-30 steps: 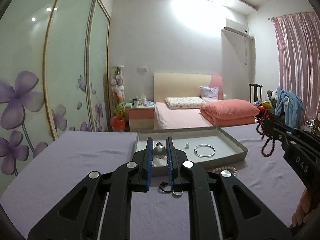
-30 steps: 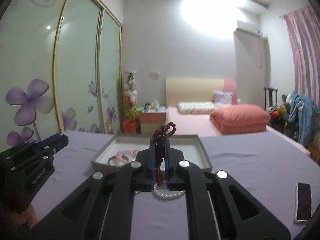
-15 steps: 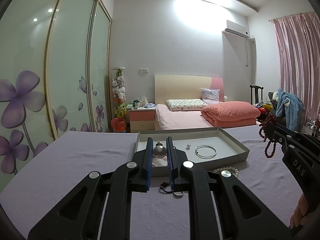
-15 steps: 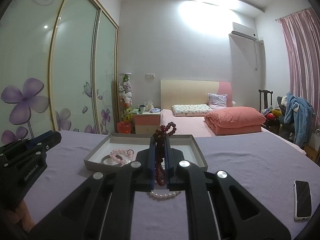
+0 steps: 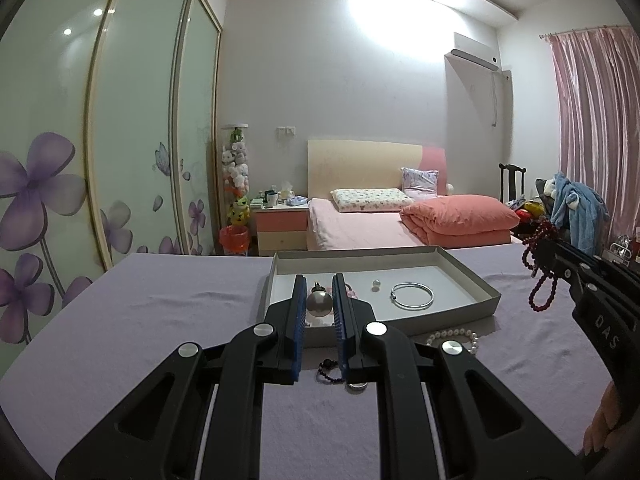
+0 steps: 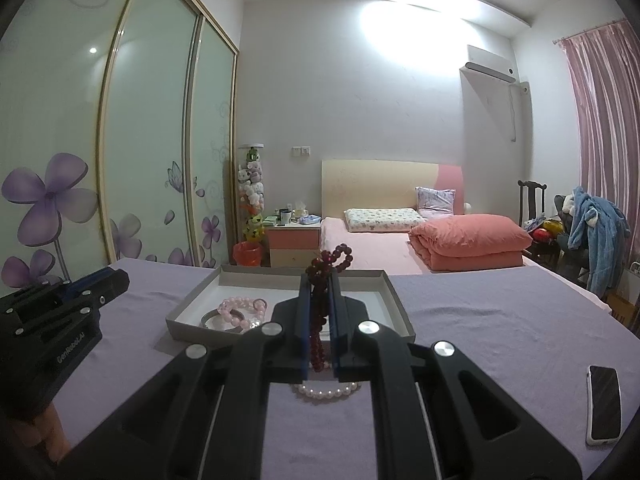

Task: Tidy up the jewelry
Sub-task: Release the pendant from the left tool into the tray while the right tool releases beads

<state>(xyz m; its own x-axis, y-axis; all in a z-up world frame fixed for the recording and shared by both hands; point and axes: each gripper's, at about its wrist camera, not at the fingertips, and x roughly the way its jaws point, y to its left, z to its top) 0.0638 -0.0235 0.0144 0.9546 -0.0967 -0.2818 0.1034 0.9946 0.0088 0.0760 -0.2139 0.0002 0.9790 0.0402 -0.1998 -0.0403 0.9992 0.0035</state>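
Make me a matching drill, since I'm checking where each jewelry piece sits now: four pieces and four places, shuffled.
1. dark red bead strand
2. thin silver bangle
3. white pearl bracelet
4. round silver ball pendant

A. on the purple cloth, outside the tray
B. between the left tool's blue pads
C. lying in the grey tray
D. clamped in the right tool

Pairs: 1-D, 2-C, 3-A, 4-B

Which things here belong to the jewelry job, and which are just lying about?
Job: tray; silver ball in left gripper; red beads in right gripper; silver bangle; pink bracelet; pearl bracelet; dark bracelet; ring.
Lying about: phone; bed; blue clothes.
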